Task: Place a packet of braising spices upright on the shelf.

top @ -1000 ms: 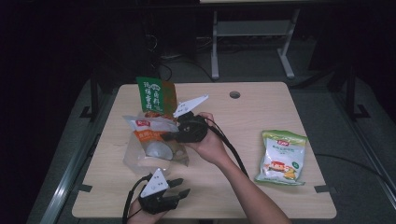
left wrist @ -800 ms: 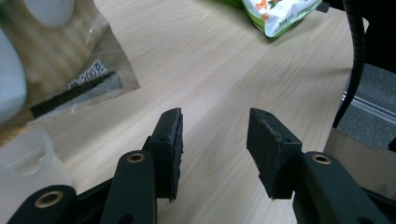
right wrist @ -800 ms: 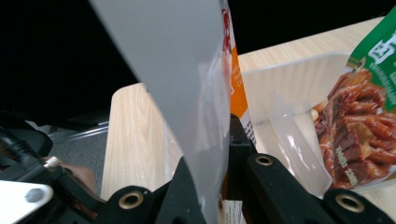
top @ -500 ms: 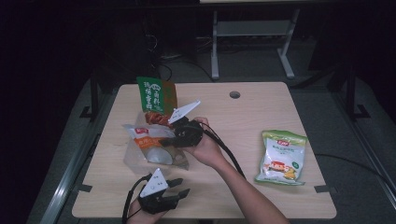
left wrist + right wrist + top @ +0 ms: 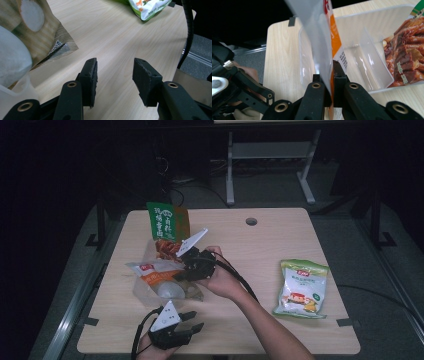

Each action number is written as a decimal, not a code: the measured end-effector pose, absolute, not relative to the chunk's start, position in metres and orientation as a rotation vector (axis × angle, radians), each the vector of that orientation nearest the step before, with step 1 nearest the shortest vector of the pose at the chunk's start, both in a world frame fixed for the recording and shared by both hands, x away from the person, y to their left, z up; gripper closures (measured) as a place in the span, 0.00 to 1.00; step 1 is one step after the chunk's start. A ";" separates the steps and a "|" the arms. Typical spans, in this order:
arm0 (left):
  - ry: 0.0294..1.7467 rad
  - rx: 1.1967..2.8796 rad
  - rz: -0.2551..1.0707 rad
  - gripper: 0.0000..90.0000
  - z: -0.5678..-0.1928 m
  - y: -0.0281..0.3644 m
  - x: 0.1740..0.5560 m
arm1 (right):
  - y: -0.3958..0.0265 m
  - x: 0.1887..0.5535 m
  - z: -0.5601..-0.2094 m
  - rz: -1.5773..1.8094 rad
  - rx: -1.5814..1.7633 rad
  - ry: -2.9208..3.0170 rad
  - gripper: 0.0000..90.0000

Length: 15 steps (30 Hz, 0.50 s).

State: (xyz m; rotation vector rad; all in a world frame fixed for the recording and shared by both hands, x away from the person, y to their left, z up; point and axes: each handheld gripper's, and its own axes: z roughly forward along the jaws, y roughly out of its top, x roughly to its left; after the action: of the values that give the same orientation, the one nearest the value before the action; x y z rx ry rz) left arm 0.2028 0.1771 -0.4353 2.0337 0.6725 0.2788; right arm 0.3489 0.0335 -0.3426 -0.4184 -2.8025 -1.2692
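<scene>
Light wood-grain table (image 5: pixel 280 245) sits mid-frame in the high view, round cable hole (image 5: pixel 251 221) near its far edge; dark room around it, grey floor, a white metal frame (image 5: pixel 270 155) at upper centre. Right gripper (image 5: pixel 329 75), left of centre on the table in the high view, has its jaws pressed together on the edge of an orange-and-white snack pouch (image 5: pixel 325 37), held upright over a clear plastic bin (image 5: pixel 372 82) (bin wall visible on both sides of the pouch). A reddish-brown snack pack (image 5: pixel 408 62) leans in the bin at the right of the right gripper view. Left gripper (image 5: pixel 115 75) rests at the lower left of the table, jaws spread about halfway, bare wood between them, touching nothing. Green bag (image 5: pixel 167 220) stands behind the bin with white characters, not readable. Green-and-white chip bag (image 5: pixel 301 289) lies flat at right, well apart. A tan package (image 5: pixel 47 37) shows small print, "200" legible.
</scene>
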 end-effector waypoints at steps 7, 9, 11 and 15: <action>0.666 2.032 0.280 0.60 -0.434 0.177 0.201 | 0.035 0.344 -0.341 -1.359 -0.433 -2.762 1.00; 0.664 2.029 0.281 0.60 -0.434 0.177 0.201 | 0.035 0.342 -0.339 -1.409 -0.438 -2.733 1.00; 0.667 2.019 0.280 0.60 -0.434 0.177 0.201 | 0.036 0.342 -0.336 -1.452 -0.440 -2.712 1.00; 0.672 2.017 0.275 0.60 -0.434 0.177 0.201 | 0.040 0.343 -0.331 -1.538 -0.465 -2.675 1.00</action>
State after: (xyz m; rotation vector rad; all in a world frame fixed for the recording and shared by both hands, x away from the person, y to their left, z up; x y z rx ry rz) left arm 0.2007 0.1768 -0.4342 2.0167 0.6718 0.2745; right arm 0.3431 0.0396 -0.3315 -0.4647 -2.6754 -1.5378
